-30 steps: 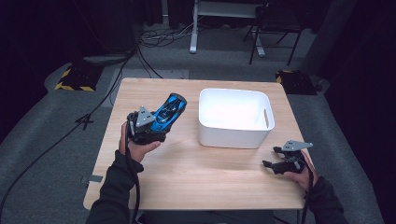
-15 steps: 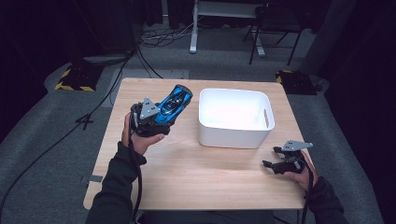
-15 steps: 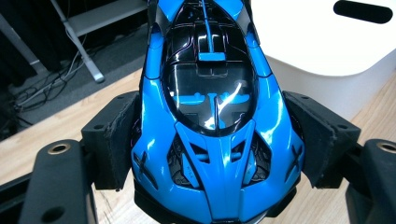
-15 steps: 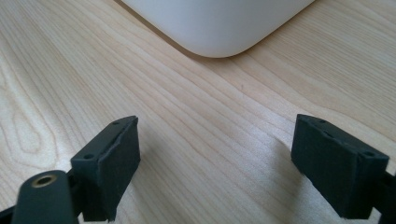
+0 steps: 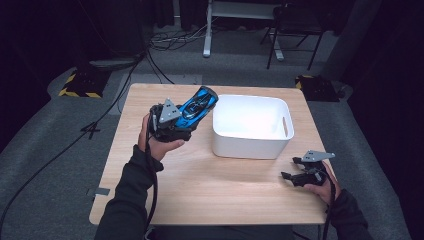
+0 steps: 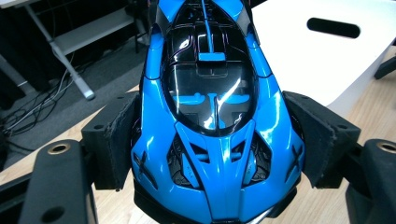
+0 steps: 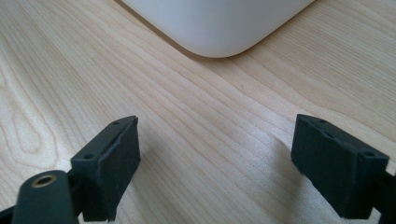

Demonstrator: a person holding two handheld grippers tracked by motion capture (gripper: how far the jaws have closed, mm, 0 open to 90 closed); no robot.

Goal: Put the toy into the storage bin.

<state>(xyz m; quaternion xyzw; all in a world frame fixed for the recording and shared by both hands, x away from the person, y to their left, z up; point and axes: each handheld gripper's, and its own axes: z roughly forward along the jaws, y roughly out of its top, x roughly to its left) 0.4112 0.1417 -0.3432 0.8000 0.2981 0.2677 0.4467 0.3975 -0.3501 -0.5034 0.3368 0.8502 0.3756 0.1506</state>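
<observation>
Left gripper is clamped on the blue toy car, pads pressed against both flanks at mid-body; in the left gripper view the car sits centred between the jaws, nose pointing away toward the white bin. Change vs a second ago: car was low at the table's 10 o'clock area, now it's lifted clear of the wooden table and shifted toward the bin, nose tilted up and aimed at roughly 1 o'clock. Car now hangs just beside the bin's 9 o'clock wall, not yet over the opening. Grip looks unchanged through the lift, no slip visible. Right gripper sits at the table's 4 o'clock, jaws spread wide with nothing between them, bare wood under them and the bin's corner ahead at 12; it hasn't moved. My read: pick is done, transport is in progress, drop into the bin is probably next. Needs more travel toward 3 o'clock to clear the rim before release. Risk: the car's nose clipping the near wall if height isn't held.
</observation>
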